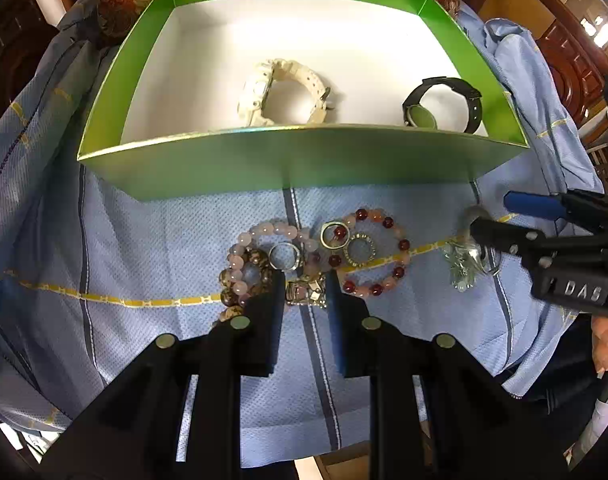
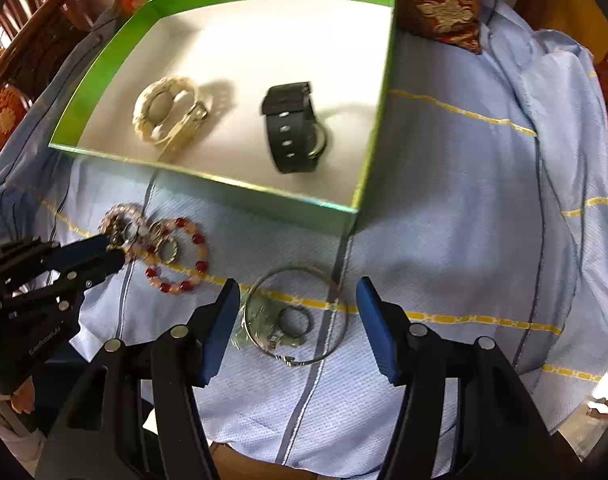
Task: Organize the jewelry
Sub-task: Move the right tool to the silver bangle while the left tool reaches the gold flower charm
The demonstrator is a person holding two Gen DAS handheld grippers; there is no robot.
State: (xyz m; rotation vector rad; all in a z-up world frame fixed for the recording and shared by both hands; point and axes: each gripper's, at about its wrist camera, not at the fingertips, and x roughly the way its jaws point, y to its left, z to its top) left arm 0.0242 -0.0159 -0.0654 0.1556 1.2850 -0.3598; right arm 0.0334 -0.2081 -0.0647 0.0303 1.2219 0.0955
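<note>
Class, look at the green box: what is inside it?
Inside the green box lie a cream watch and a black watch. Its near wall hides part of the floor in the left view.

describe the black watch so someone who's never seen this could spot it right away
Find the green box with a white floor, lying on the blue cloth. Two watches lie inside it. The black watch sits nearer the box's right wall, its strap curled into a loop; the other, a white watch, is cream-coloured and chunkier, and lies to its left.
</note>
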